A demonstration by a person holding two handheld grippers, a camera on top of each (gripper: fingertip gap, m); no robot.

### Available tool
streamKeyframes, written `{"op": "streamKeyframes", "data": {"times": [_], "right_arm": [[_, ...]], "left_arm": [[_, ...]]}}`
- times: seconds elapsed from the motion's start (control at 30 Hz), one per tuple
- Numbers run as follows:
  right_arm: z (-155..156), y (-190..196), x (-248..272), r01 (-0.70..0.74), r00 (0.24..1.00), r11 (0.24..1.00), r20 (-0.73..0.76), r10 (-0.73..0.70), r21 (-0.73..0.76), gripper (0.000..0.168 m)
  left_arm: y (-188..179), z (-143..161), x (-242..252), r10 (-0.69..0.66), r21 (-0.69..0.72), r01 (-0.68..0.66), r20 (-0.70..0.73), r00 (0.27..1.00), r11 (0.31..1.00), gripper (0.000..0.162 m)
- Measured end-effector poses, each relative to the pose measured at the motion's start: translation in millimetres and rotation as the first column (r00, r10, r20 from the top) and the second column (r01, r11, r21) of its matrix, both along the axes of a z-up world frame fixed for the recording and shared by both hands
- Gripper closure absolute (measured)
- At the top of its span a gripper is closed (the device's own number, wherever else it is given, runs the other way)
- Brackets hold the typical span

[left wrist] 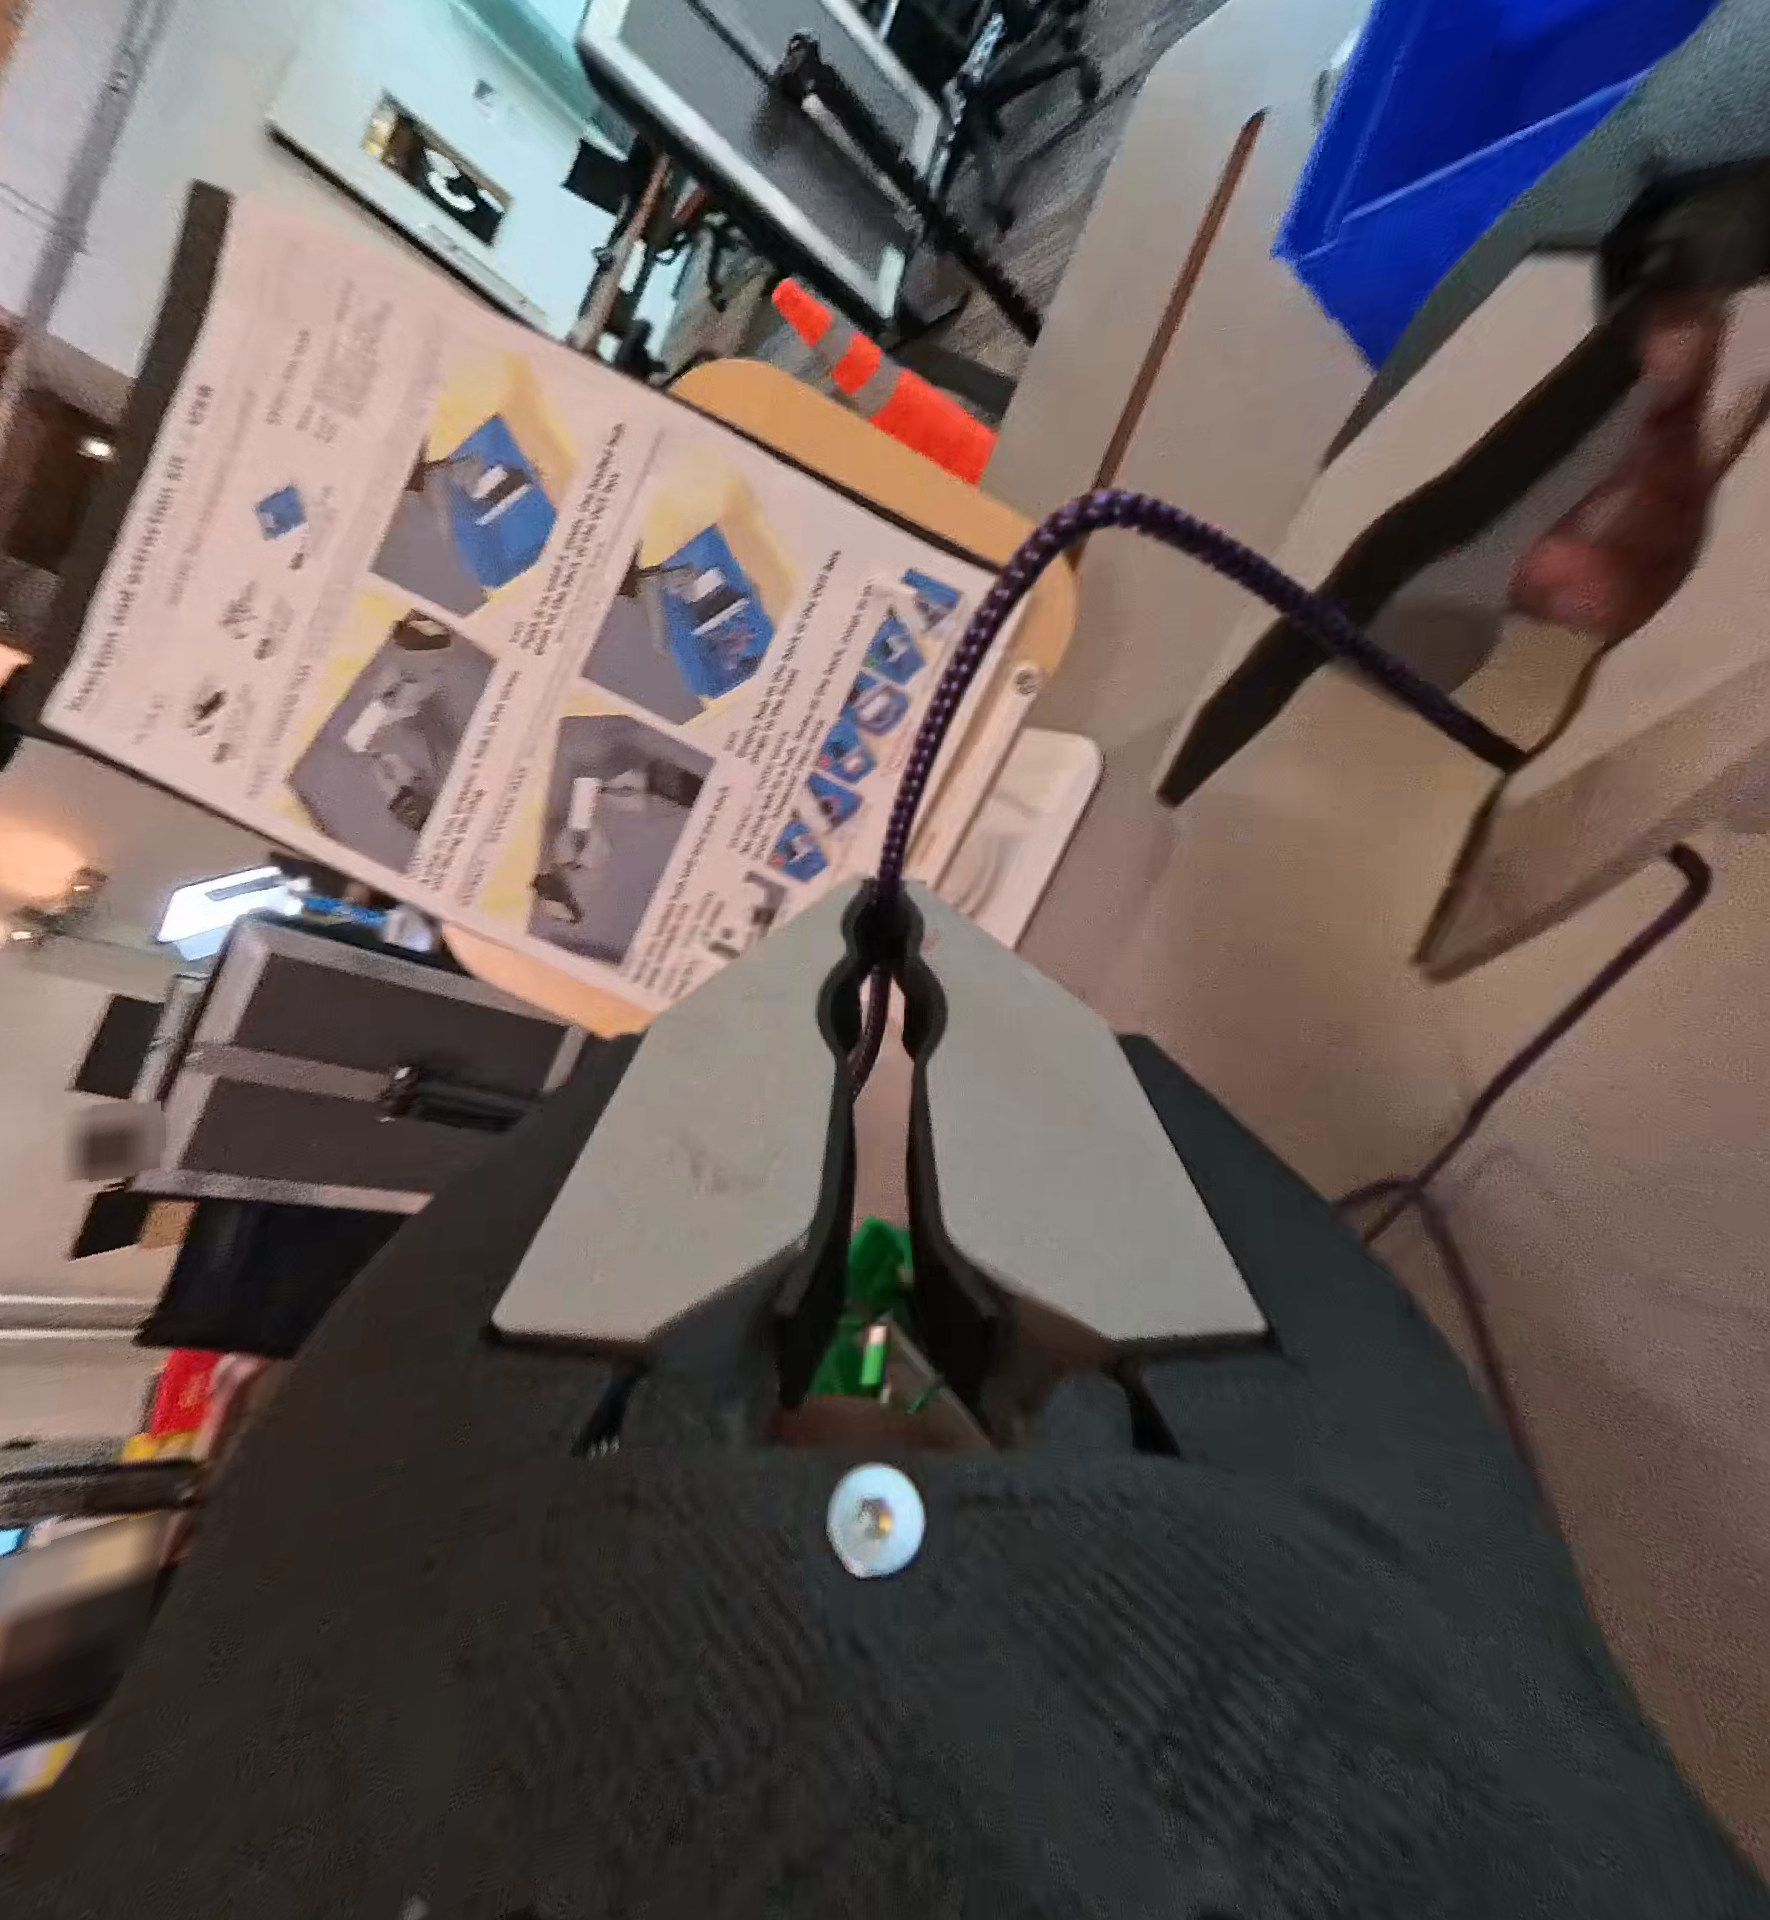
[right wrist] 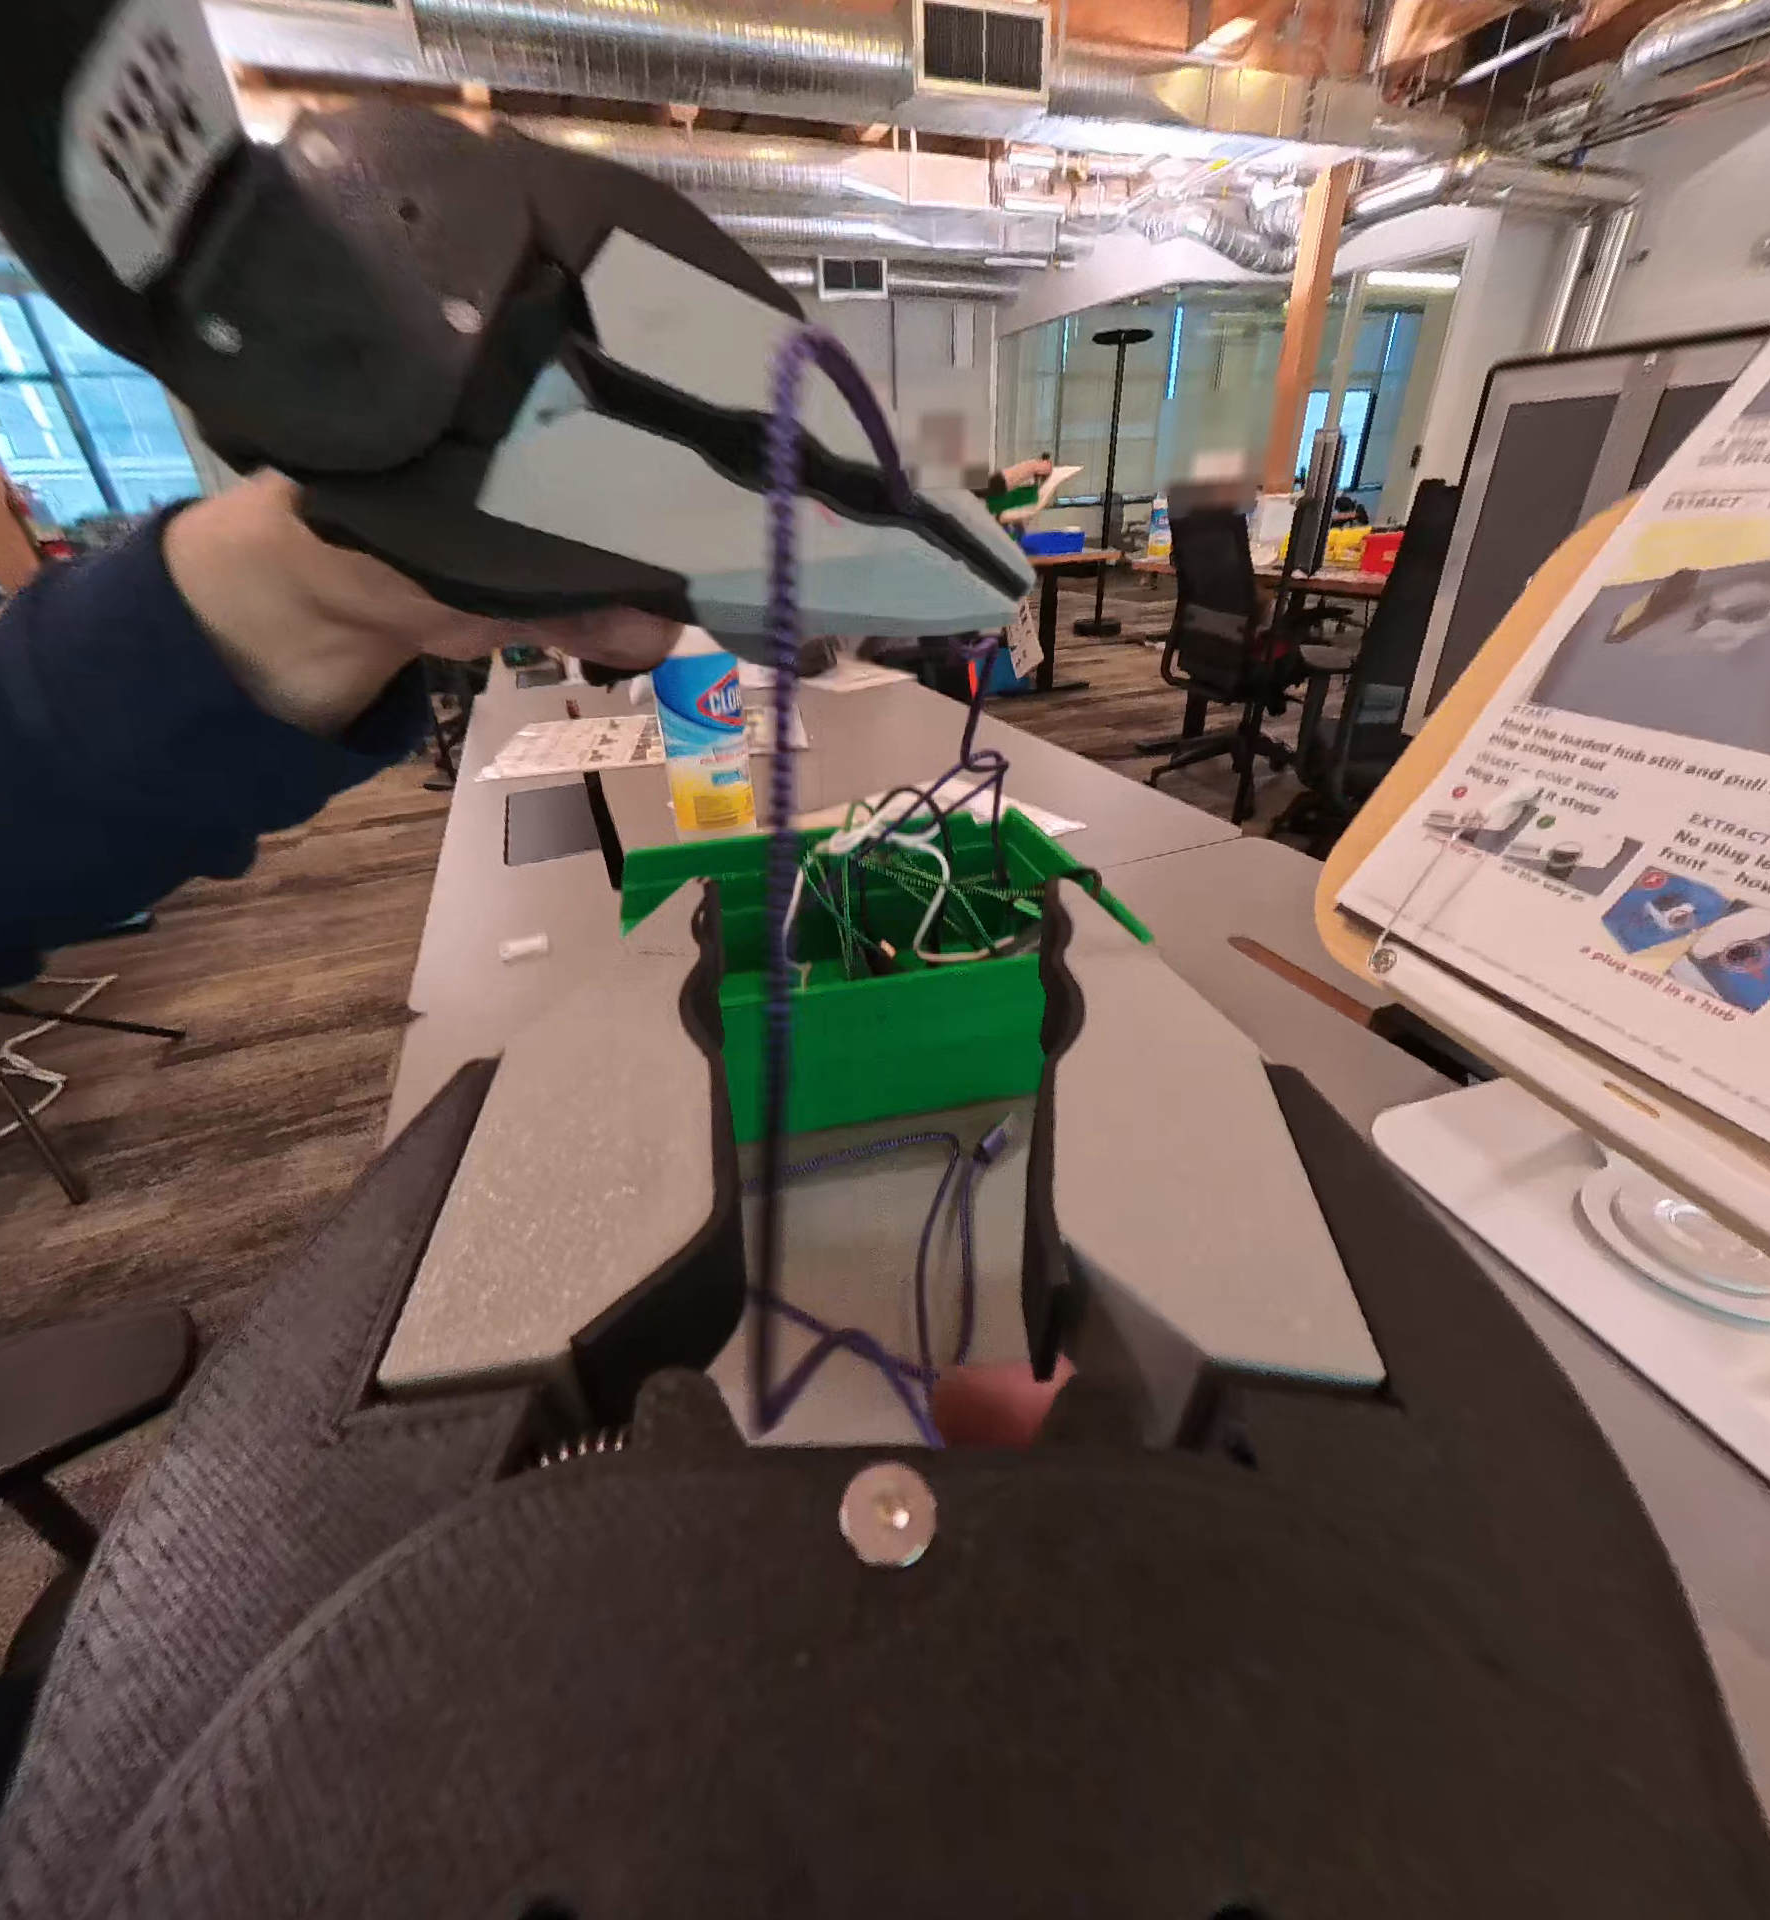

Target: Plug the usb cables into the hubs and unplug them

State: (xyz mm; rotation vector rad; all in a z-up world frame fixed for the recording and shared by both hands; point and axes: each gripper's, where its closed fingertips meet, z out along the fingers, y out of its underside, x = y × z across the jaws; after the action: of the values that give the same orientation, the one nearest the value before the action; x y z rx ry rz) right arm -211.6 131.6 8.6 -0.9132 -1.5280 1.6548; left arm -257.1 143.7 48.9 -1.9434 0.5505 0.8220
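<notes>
My left gripper point(left wrist: 882, 935) is shut on a purple braided USB cable point(left wrist: 974, 644), pinched at the fingertips. In the right wrist view the left gripper point(right wrist: 995, 582) is held high over the table. The cable point(right wrist: 779, 831) hangs from it in a long loop down to the table, and its plug point(right wrist: 995, 1138) lies in front of a green bin point(right wrist: 860, 1039). My right gripper point(right wrist: 881, 935) is open and empty, low above the table, with the hanging cable between its fingers. It also shows blurred in the left wrist view point(left wrist: 1400, 603). No hub is visible.
The green bin holds a tangle of white, black and green cables. A wipes canister point(right wrist: 704, 738) stands behind it. An instruction board point(right wrist: 1608, 810) on a white stand base point(right wrist: 1483, 1195) stands at the right. The grey table point(right wrist: 1203, 883) drops off to the floor at the left. My hands' fingertips stand some 7 cm from each other.
</notes>
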Motion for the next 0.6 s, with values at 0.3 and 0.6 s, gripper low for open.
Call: {"op": "streamKeyframes", "data": {"times": [0.3, 0.6], "right_arm": [[-45.1, 2.5, 12.9, -0.106, 0.992, 0.994, -0.066, 0.108, 0.038, 0.095], [-24.3, -15.8, 2.8, -0.002, 0.940, 0.974, -0.332, 0.079, 0.227, 0.167]], "left_arm": [[10.5, -31.4, 81.1, -0.343, 0.046, 0.372, 0.503, 0.793, 0.927, 0.162], [14.5, -32.3, 122.0, -0.426, 0.116, 0.500, 0.705, 0.567, 0.858, 0.162]]}}
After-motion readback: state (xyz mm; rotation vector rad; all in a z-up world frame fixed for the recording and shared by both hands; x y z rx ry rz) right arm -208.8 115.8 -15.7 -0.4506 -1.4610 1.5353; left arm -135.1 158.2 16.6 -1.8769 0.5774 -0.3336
